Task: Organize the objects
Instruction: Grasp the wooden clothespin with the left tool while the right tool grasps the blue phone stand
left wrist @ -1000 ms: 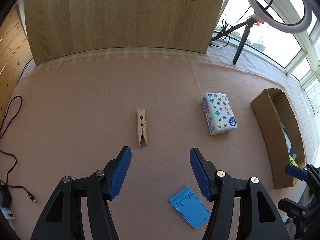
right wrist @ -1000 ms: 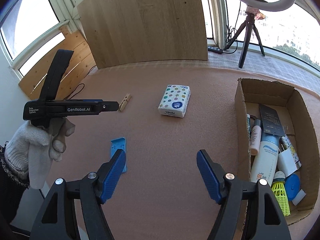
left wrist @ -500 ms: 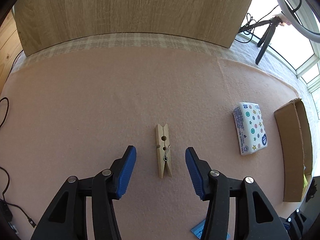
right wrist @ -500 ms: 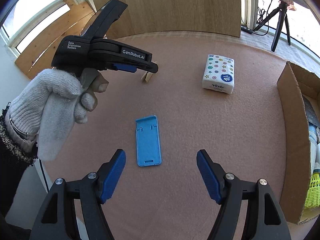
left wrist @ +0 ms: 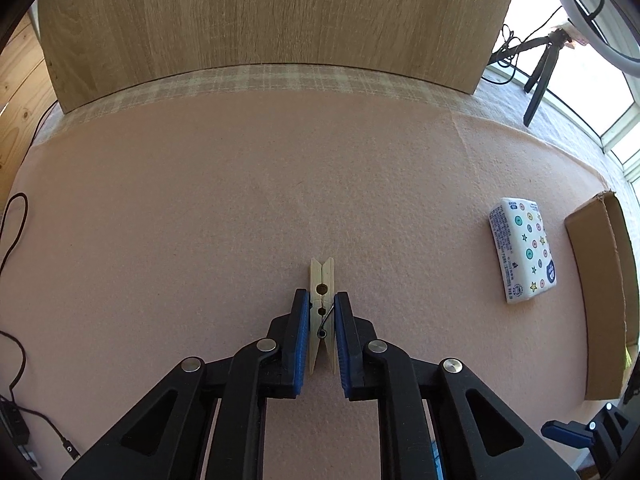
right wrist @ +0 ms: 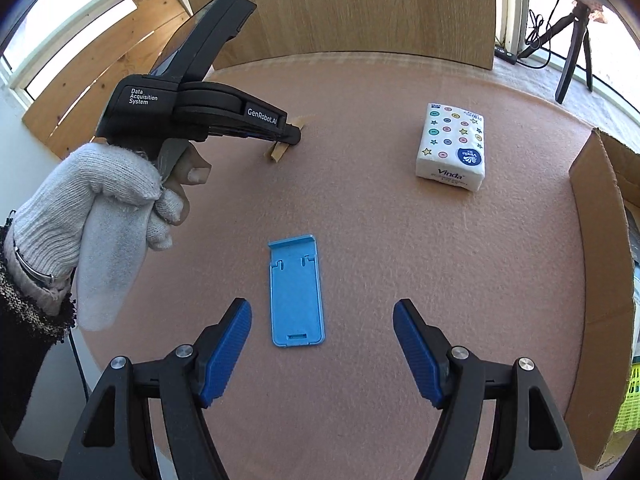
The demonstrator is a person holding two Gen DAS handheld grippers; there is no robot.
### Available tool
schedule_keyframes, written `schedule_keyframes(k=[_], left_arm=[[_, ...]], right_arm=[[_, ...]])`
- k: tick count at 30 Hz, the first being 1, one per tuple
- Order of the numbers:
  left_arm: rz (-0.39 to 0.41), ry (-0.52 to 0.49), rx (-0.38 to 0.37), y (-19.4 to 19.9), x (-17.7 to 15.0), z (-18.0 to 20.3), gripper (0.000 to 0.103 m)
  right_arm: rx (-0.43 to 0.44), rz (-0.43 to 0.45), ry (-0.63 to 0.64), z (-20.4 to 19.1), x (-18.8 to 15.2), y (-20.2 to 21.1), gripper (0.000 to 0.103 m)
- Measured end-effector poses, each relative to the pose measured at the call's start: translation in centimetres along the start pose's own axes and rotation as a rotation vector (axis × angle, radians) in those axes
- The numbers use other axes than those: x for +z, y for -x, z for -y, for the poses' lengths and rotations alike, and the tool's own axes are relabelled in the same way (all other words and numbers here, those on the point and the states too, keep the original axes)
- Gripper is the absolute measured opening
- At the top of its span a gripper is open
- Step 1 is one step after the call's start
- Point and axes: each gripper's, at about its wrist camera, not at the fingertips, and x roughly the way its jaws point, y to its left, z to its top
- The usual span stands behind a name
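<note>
Closing on the clothespin [left wrist: 321, 312], left jaws grip mid-mat; right jaws gape empty (box wall [right wrist: 600, 280] rightward).

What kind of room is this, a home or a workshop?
Probably a sunlit room at home, set up for filming: big windows, a ring light on a tripod, and a cardboard box for tidying household bits.

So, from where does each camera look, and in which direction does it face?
Left wrist: sits on the left gripper, looking steeply down at the pink mat; its jaws are closing on the wooden clothespin.
Right wrist: sits on the right gripper, looking down at the blue phone stand between open jaws; the gloved left hand shows.
Shared: the clothespin, the tissue pack, the cardboard box, the wooden board.
</note>
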Motion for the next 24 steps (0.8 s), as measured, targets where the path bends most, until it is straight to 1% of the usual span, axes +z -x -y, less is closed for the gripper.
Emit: schedule_keyframes(k=[6,12,14,21,24], left_arm=[[0.015,0.028,-0.01,1.5,-3.8,-1.1,0.013],[0.031,0.044,-0.028,3.0,-8.8,-1.4,0.013],[0.035,0.055,-0.033,4.5,-10.9,-2.2,0.013],[0.051,0.081,-0.031,5.5,-13.9,-2.3,0.013],[0.056,0.066,-0.013,6.0,-14.8,-1.9,0.013]], right_arm=[[0.003,-0.046,0.052,-1.0,0.4,-1.5,0.07],[-0.027,-0.096,0.112,-2.4,0.7,-3.2,0.07],[-0.041,-0.109,0.121,-2.6,0.9,-3.7,0.07],[-0.083,-0.143,0.15,-3.3,1.4,-5.1,0.07],[-0.11,-0.153,0.158,-3.3,2.0,-5.6,0.069]])
